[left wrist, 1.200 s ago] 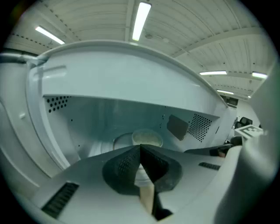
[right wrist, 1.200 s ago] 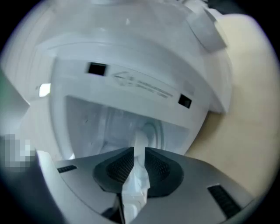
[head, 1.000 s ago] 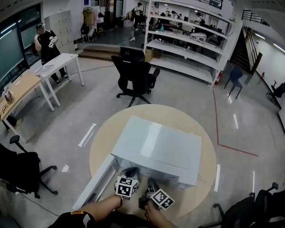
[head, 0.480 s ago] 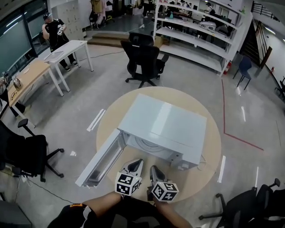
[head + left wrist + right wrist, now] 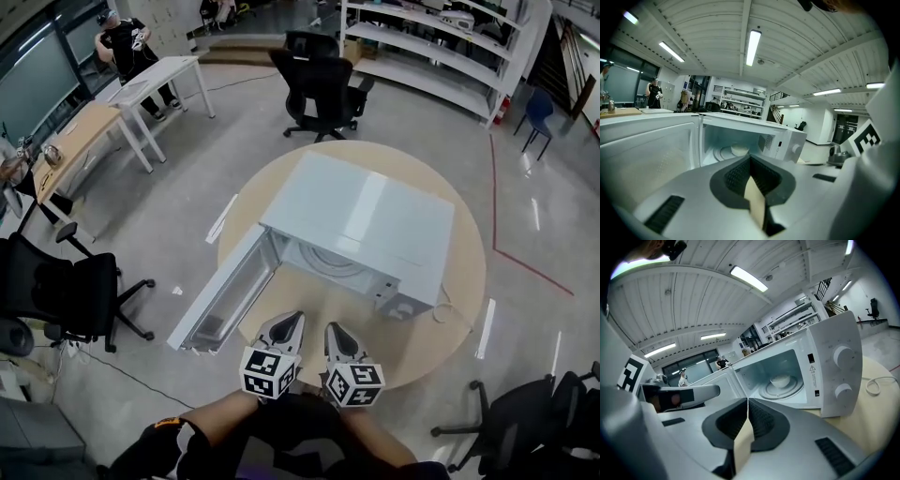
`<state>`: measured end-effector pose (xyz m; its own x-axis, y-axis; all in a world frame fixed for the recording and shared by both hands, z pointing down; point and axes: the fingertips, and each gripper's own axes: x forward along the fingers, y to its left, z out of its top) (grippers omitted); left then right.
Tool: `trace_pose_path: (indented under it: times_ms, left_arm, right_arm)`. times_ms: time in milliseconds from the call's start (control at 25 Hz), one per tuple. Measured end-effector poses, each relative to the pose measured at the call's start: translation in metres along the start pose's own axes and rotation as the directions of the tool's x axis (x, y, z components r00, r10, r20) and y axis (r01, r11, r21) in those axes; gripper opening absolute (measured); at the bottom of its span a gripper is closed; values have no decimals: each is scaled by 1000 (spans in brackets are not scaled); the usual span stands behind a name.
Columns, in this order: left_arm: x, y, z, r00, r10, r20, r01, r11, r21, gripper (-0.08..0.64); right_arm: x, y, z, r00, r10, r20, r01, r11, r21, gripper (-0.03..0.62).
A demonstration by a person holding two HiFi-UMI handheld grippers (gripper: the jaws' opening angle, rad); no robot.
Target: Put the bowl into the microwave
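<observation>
One round wooden table (image 5: 309, 323) carries one white microwave (image 5: 366, 220). Its long side runs across the table, its cavity faces the person, and its door (image 5: 225, 295) is swung fully open to the left. One pale bowl (image 5: 782, 379) sits upright, mouth up, on the turntable inside the cavity. Two grippers hover side by side just in front of the opening: the left gripper (image 5: 292, 319) and the right gripper (image 5: 333, 328), each with its jaws pressed together on nothing.

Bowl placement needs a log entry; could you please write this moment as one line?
bowl: inside microwave | door: open | left tongs: shut, empty | right tongs: shut, empty
</observation>
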<state>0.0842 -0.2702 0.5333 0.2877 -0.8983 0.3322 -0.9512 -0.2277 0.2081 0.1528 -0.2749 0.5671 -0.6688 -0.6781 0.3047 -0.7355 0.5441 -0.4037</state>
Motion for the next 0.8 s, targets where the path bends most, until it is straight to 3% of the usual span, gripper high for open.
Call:
trace_pose_path:
  times_ms: [520, 800]
  left_arm:
    - [-57, -2, 9, 998, -52, 24, 51, 996, 71, 46]
    - [-119, 20, -7, 997, -73, 27, 71, 995, 71, 46]
  right_arm:
    - [-27, 47, 4, 999, -39, 34, 41, 996, -74, 25]
    - [-46, 101, -26, 996, -84, 37, 87, 994, -72, 25]
